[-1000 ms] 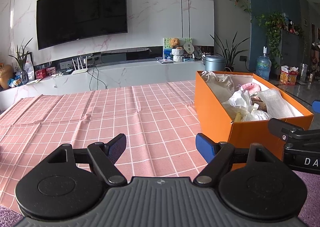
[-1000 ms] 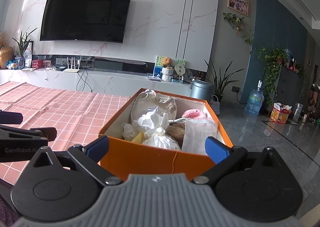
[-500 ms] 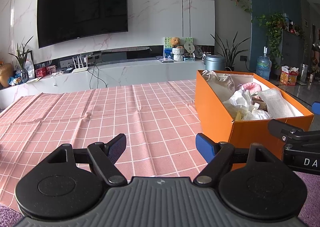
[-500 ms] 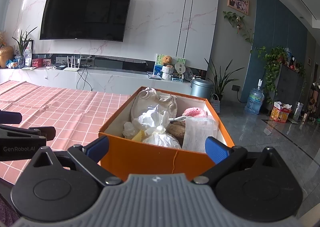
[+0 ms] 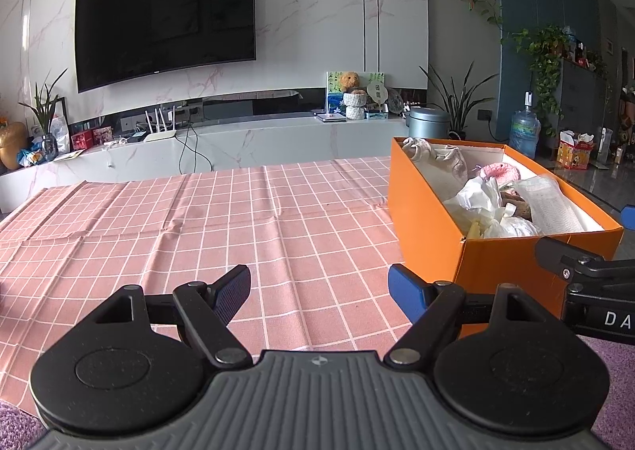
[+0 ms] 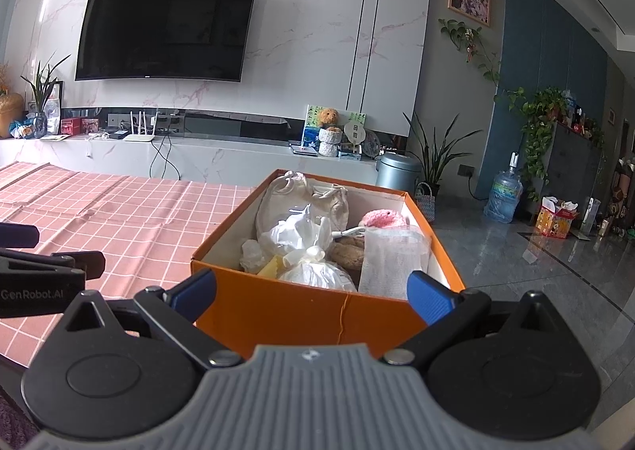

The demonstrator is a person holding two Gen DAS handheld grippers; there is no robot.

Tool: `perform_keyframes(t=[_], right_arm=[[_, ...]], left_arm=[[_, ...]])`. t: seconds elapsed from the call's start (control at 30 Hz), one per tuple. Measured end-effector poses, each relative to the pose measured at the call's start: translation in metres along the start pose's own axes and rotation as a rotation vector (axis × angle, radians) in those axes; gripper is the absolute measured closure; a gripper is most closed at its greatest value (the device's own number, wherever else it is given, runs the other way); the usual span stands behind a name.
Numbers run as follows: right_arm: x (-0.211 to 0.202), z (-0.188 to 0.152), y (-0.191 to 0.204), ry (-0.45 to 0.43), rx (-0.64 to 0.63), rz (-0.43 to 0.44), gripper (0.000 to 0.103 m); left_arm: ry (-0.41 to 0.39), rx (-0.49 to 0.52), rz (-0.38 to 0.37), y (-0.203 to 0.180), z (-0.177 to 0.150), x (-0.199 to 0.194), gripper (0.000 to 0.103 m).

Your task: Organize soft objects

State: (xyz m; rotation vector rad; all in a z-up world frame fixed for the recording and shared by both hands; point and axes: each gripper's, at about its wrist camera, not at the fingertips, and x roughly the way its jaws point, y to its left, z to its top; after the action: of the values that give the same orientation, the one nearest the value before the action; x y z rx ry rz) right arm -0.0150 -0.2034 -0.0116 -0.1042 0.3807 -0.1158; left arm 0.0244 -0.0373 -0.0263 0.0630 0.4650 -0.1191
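An orange box stands on the pink checked tablecloth at the table's right end; it also shows in the left wrist view. It holds soft things: a cream cloth bag, white plastic bags, a pink knitted item, a brown plush and a clear packet. My right gripper is open and empty, just in front of the box's near wall. My left gripper is open and empty over the cloth, left of the box.
The table's right edge lies just past the box, with grey floor beyond. A TV console and wall TV stand behind the table. Purple carpet shows below the near edge.
Both grippers have risen and tilted very slightly. The box and its contents have not moved.
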Motion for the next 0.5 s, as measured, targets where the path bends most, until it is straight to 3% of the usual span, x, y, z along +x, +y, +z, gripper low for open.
perform_keyframes(t=[0.5], right_arm=[[0.0034,-0.0003,0.0008,0.009,0.007,-0.003,0.003]], left_arm=[[0.002,-0.001,0.0,-0.0003,-0.0007,-0.0001,0.01]])
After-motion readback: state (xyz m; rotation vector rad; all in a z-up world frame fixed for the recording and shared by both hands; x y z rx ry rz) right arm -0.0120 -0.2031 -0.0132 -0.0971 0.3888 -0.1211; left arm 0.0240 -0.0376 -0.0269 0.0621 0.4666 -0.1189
